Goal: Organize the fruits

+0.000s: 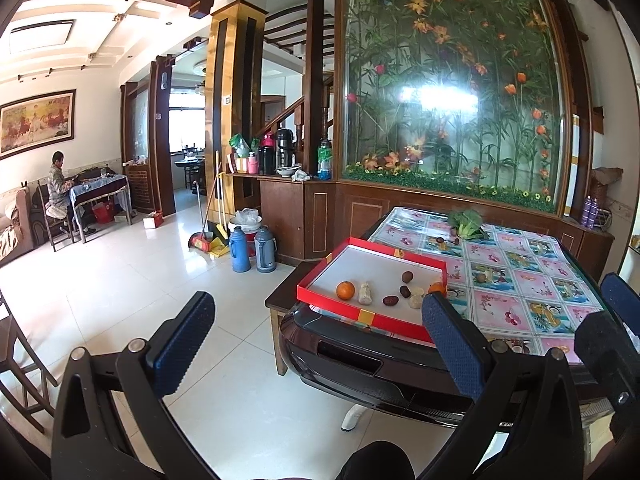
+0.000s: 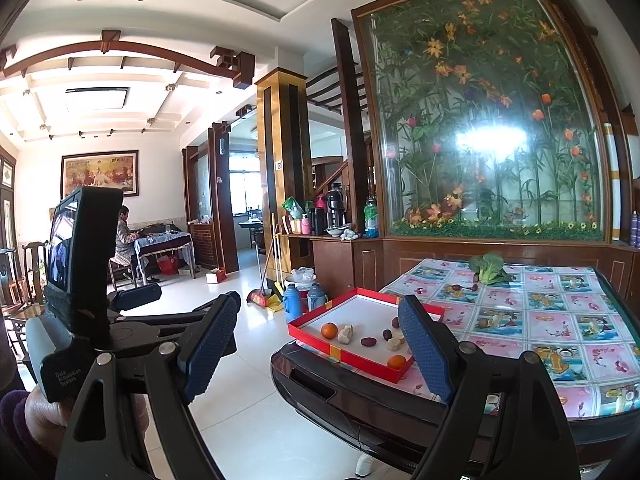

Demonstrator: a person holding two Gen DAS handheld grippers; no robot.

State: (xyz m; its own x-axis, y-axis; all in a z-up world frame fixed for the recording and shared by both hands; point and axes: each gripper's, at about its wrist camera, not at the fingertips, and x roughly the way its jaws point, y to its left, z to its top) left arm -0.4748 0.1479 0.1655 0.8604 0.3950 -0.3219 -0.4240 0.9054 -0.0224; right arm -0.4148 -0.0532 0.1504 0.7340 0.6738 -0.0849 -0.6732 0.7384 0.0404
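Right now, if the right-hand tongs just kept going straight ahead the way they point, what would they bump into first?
Probably the red tray at the near corner of the table, about where the orange lies. The right tongs stand open and empty, with only floor between them and the table; depth is hard to judge.

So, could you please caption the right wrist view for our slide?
Open right gripper faces a red tray holding oranges on the table.
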